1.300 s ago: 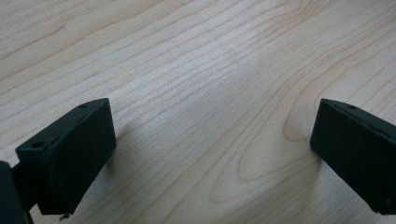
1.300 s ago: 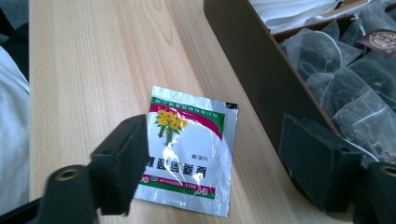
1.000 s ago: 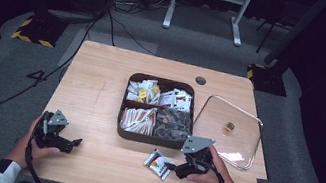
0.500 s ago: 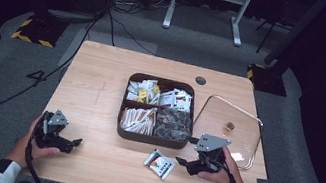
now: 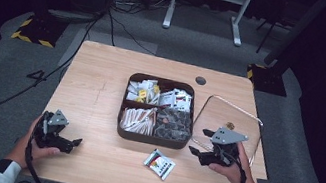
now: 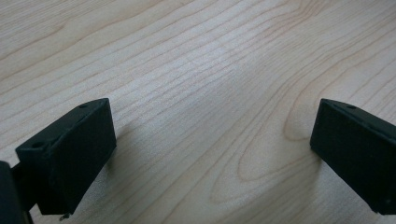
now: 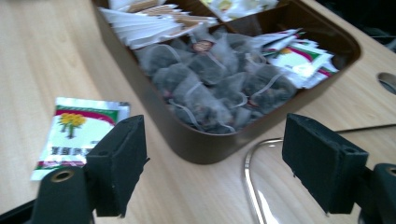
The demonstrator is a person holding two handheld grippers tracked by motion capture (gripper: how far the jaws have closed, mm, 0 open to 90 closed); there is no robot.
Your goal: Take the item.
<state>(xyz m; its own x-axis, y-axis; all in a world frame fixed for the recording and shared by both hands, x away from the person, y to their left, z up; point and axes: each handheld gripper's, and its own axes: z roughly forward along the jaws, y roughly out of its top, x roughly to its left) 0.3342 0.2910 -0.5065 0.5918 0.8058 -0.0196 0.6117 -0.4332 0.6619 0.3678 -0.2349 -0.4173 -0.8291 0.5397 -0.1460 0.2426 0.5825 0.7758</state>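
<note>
Foil sachet (image 5: 159,164) lies flat on the table (image 5: 96,85), long axis probably diagonal toward the tray (image 5: 152,139). Right gripper (image 5: 196,152) just beside it, jaws apart, empty. Left gripper (image 5: 74,143) also spread.

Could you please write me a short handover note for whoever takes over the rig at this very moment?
Left gripper: open, empty, resting low over bare wood at the table's near left corner.
Right gripper: open, empty, near the box's front right corner, beside the clear lid.
Things: the brown compartment box sits mid-table, uncovered, with sachets and tea bags in its compartments. One loose sachet with a flower print lies flat on the table in front of the box. The lid lies flat to the box's right.
Done: nothing is gripped; the sachet is out of the box.
Left, probably: handle the sachet, then fit the lid.
</note>
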